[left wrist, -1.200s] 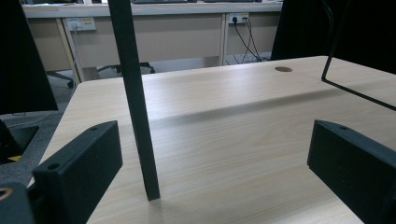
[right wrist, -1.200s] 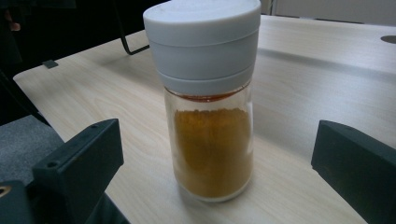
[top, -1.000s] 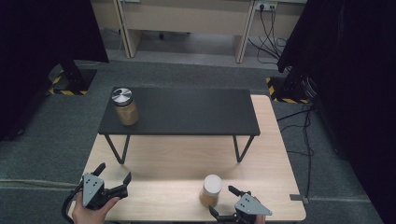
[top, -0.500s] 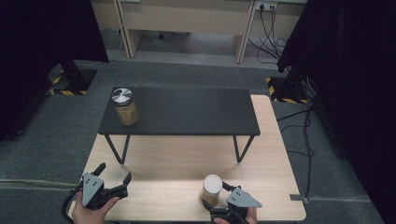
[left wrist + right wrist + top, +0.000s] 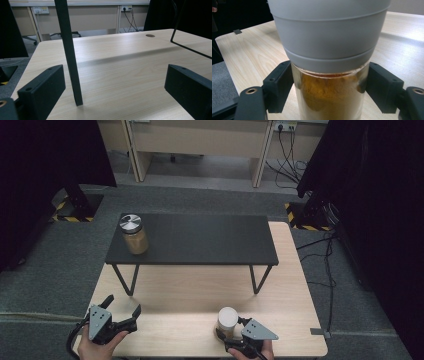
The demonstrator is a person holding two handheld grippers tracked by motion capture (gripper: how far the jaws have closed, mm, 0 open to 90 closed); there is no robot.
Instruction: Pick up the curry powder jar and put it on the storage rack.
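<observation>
Since the right claw (image 5: 329, 92) straddles the glass jar (image 5: 329, 100) just under its grey lid (image 5: 329, 37), jaws beside the glass but whether pressing I cannot tell, a hold on the wall suits best. Glass filled with ochre powder should be rigid, smooth, somewhat heavy, breakable. It stands at the worktop's (image 5: 190, 295) near edge. The left claw (image 5: 117, 317) gapes empty. Farther off, another jar (image 5: 134, 234) sits on the black shelf (image 5: 200, 240).

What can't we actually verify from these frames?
- Right gripper, high view: the white-lidded jar hides the jaws; pad contact unclear.
- Same jar, right gripper view: base cut off by the bottom edge.
- Jar with metal lid on the black shelf: contents too small to identify.
</observation>
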